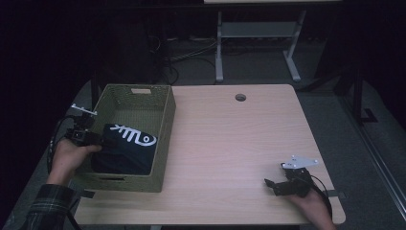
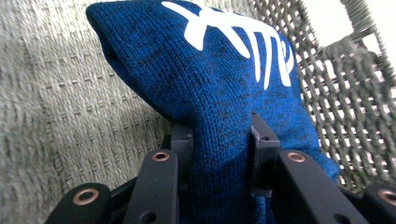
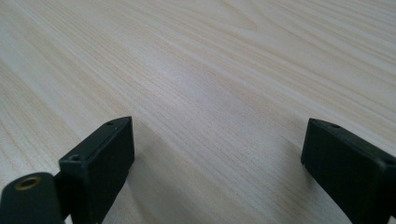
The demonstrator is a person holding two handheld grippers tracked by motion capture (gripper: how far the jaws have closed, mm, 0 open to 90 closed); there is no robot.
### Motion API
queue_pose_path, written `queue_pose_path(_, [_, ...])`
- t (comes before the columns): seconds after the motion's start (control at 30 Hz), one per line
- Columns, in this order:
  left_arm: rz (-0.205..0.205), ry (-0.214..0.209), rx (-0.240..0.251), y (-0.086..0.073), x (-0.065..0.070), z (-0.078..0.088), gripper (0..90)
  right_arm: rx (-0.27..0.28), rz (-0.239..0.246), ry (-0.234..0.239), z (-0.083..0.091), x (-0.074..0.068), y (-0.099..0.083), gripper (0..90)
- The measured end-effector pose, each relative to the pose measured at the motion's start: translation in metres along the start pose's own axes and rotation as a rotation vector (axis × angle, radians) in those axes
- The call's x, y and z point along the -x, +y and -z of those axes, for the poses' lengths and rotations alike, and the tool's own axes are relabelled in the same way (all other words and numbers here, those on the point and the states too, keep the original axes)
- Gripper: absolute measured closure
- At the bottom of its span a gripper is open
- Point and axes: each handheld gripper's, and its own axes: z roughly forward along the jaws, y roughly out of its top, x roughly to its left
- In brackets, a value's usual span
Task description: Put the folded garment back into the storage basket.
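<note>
Room: dim lab space sitting behind the table, a second desk frame and loose cables lying on the floor at the back (too dark to read more).
Surface: light wood table (image 1: 230, 143) taking up the middle of the high view, mostly bare, round cable hole near its far edge.
Basket: woven grey-green basket (image 1: 165, 139) sitting on the table's left end, open at the top.
Garment: folded dark blue knit garment (image 1: 125, 148) with a white fishbone print lying inside the basket, toward its near half; one corner is still standing up off the bottom.
Left gripper: left gripper (image 2: 222, 140) reaching in over the basket's left wall, its jaws pinching a fold of the blue knit between them, pads pressing into the cloth on both sides (grip looks firm in the left gripper view).
Right gripper: right gripper (image 3: 215, 149) resting low over bare wood near the table's right front edge, jaws standing wide apart with nothing between them.
Done: garment looks folded and is already sitting inside the basket walls.
Left: likely letting go of the cloth, letting the raised corner settle flat, pulling the left gripper out.
Progress: judging this as near the end, placing step almost finishing.
</note>
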Motion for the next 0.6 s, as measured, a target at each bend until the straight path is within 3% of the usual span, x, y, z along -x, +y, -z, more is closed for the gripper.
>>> queue_pose_path(0.2, [-0.019,0.043,-0.035,-0.002,-0.003,-0.010,67.4,0.000,0.000,0.000,0.000,0.000,0.000,9.2])
queue_pose_path(0.6, [-0.038,0.121,-0.033,-0.005,-0.008,-0.013,36.3,0.001,0.000,0.000,0.000,0.000,0.000,9.2])
